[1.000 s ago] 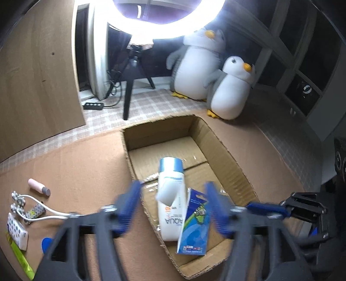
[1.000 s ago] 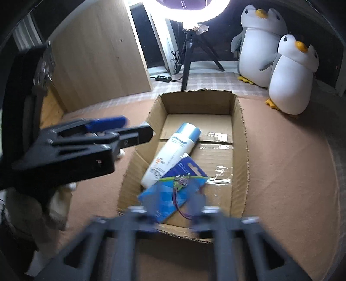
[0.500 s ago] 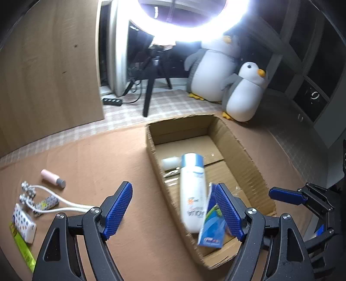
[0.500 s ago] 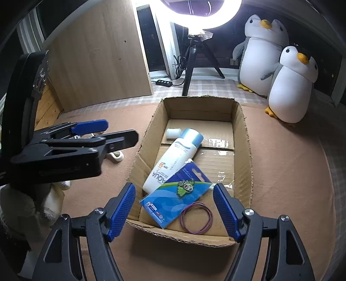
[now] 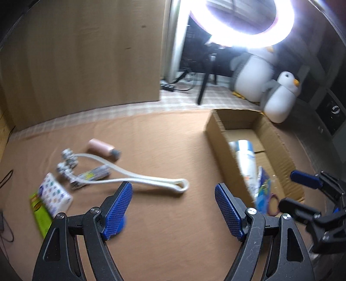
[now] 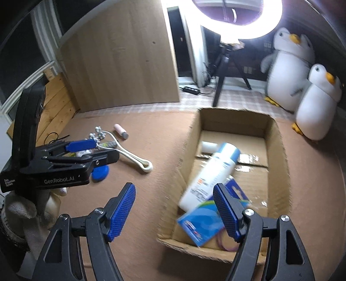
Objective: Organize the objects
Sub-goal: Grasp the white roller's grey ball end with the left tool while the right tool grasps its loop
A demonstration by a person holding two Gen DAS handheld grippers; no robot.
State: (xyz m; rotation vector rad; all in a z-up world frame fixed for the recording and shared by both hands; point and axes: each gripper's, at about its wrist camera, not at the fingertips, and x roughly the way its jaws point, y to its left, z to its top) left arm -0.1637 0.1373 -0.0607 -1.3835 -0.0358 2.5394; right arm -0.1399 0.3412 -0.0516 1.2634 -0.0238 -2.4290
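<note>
The left gripper (image 5: 173, 207) is held spread and empty over the brown mat; the white Y-shaped massage roller (image 5: 138, 180) lies just beyond it at eleven o'clock. The right gripper (image 6: 174, 210), jaws just opened, nothing pinched, is poised at the open cardboard box (image 6: 279, 138), at one o'clock.

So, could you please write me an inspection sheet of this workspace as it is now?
Surface: brown cloth-covered floor, plaid strip behind.
Job's things: open cardboard box holds white bottle with blue cap, blue card packet, purple rubber band.
Clutter: white Y-shaped roller massager, pink tube, patterned white packet, green packet, blue round lid.
Grippers: left gripper open, empty; right gripper open, empty, jaws just opened.
Cables: black power strip; thin black wire.
Surroundings: ring light, two plush penguins, wooden panel.
</note>
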